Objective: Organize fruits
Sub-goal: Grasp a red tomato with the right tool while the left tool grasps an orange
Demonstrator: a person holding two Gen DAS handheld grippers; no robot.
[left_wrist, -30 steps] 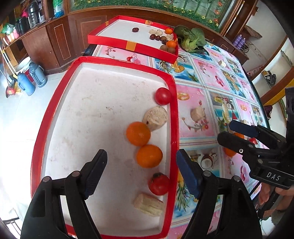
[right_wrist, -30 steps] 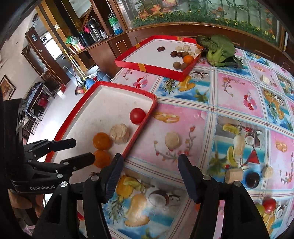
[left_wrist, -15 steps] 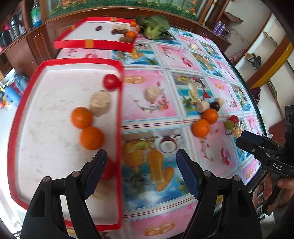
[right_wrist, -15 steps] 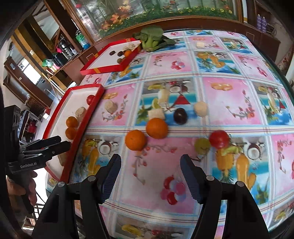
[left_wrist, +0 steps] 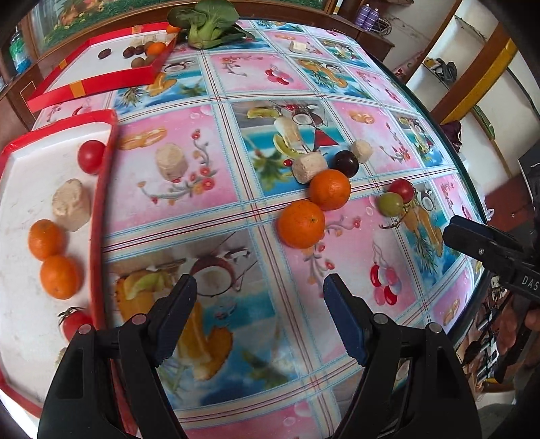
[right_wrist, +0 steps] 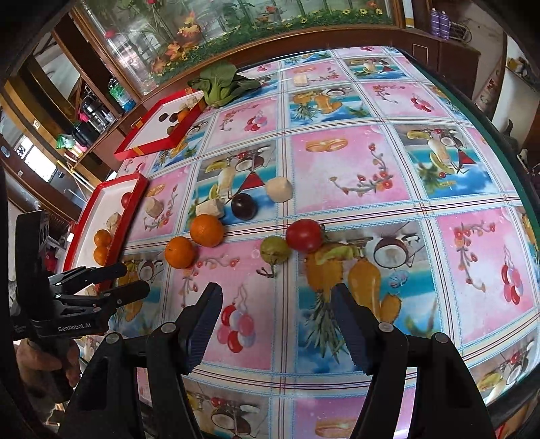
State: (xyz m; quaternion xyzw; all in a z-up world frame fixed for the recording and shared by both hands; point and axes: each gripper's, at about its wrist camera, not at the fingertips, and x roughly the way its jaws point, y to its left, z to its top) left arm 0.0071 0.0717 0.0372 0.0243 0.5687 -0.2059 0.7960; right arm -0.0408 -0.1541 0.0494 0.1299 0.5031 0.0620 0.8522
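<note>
Two oranges [left_wrist: 301, 223] [left_wrist: 329, 189] lie on the patterned tablecloth with a dark plum [left_wrist: 346, 163], a red tomato [left_wrist: 402, 189], a green fruit [left_wrist: 390, 203] and beige chunks [left_wrist: 308, 166]. The same oranges [right_wrist: 179, 252] [right_wrist: 206, 229], tomato [right_wrist: 303, 235] and green fruit [right_wrist: 275, 249] show in the right wrist view. My left gripper [left_wrist: 258, 305] is open and empty above the cloth, near the red tray [left_wrist: 101, 216] that holds oranges [left_wrist: 45, 238], tomatoes and a chunk. My right gripper [right_wrist: 276, 320] is open and empty in front of the green fruit.
A second red tray [left_wrist: 87, 86] with small fruits stands at the back left, beside a leafy green vegetable [left_wrist: 206, 20]. A beige chunk [left_wrist: 171, 162] lies on the cloth by the near tray. The round table's edge [left_wrist: 472, 169] curves at the right.
Both grippers have swung right, away from the near tray and over the middle of the table. The loose oranges, tomato and plum are now closer in view. Both stay open.
</note>
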